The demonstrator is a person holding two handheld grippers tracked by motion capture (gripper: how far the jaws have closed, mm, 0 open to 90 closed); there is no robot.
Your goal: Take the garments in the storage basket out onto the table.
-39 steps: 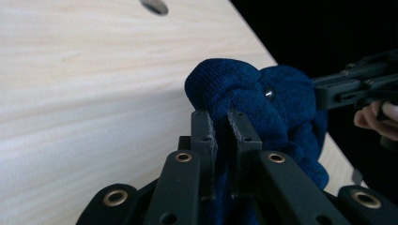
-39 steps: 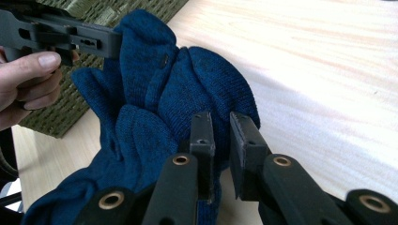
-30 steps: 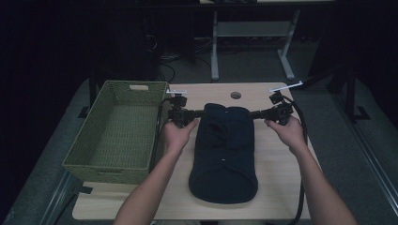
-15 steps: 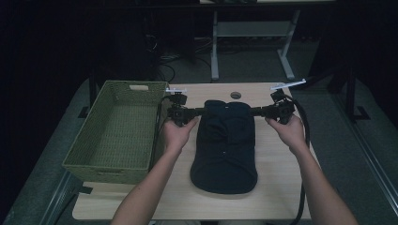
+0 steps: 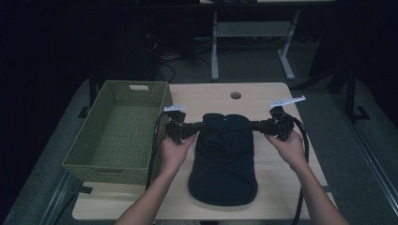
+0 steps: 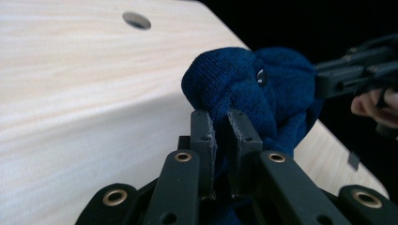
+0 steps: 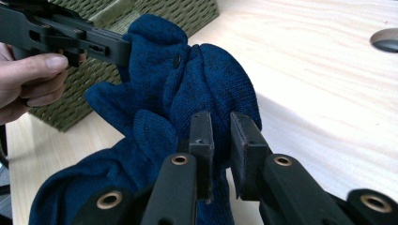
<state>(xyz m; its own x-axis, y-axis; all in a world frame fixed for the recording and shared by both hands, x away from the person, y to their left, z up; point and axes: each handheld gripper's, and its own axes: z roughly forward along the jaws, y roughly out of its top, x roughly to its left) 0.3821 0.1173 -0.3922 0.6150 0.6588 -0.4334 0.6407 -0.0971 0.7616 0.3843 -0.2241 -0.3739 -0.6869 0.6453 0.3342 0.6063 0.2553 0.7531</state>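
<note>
Since a second ago you're hauling the blue knit garment (image 5: 223, 159) away from you across the bench (image 5: 281, 187). Its near hem has moved up from close to the bench's near edge, so more bare wood shows below it. The garment's footprint is shorter front to back, with the far end bunching up where you hold it. Your left gripper (image 5: 179, 130) and right gripper (image 5: 272, 125) have both shifted a little toward the far side, hands following, the right one slightly farther. The far edge of the cloth now sits nearer the bench's round hole (image 5: 235, 95).
</note>
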